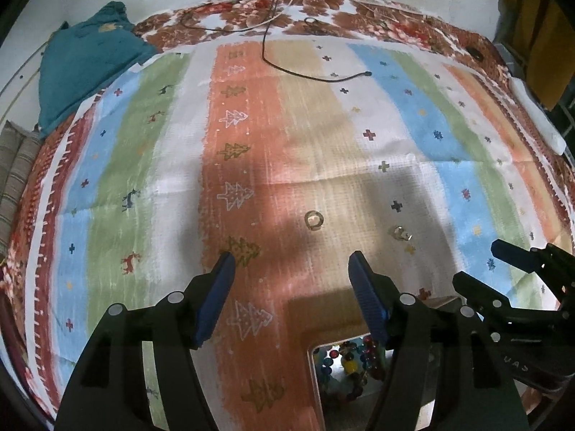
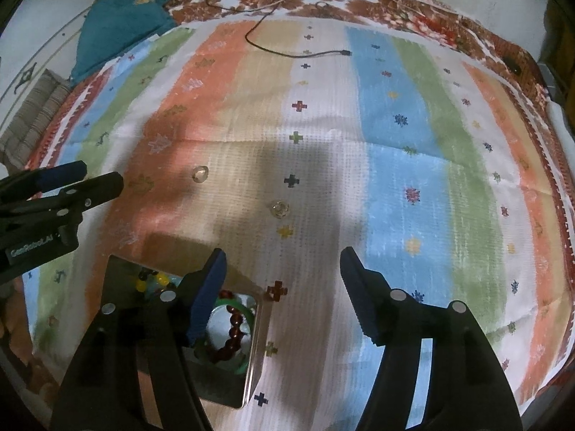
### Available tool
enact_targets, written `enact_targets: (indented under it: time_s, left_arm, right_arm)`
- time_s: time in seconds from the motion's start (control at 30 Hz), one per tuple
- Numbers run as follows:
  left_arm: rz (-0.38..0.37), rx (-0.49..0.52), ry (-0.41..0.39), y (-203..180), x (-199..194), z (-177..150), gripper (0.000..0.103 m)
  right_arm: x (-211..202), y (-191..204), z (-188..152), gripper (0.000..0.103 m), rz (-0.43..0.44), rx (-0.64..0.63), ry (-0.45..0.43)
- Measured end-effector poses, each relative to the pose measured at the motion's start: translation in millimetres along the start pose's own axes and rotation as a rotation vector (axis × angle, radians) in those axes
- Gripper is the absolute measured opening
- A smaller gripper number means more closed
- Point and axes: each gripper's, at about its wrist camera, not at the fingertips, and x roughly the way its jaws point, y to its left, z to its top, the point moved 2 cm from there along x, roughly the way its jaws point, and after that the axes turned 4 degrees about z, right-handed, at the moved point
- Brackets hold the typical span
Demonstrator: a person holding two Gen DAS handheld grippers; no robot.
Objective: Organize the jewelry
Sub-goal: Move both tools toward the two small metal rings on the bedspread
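Metal box (image 2: pixel 251 377) of beads sits beside the right gripper's (image 2: pixel 284 294) left finger; two rings (image 1: pixel 313 219) lie ahead. Both grippers' fingers (image 1: pixel 215 298) stand apart, empty.

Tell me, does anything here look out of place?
Yes: two small rings, one and another, lie loose on the striped cloth, outside the metal box that already holds beaded bracelets. A black cable also trails across the cloth.

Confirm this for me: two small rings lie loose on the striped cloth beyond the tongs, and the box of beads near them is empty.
Not quite. The two rings do lie loose on the striped cloth, but the box is not empty: the right wrist view shows a dark red bead bracelet and coloured beads inside it.
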Motion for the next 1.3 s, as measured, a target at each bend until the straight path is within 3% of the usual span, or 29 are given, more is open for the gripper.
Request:
enact_targets:
  time_s: [0.97,1.3]
  left_arm:
    - [0.070,0.102,0.082,-13.3,66.3,26.8,0.066]
    - [0.038,0.094,0.133,-11.4,92.5,31.6,0.065]
  right_arm:
    - [67.7,-8.5,27.4,0.066,0.020,-0.003,0.113]
    - [86.7,-12.8,37.3,0.066,0.022,0.008,0.131]
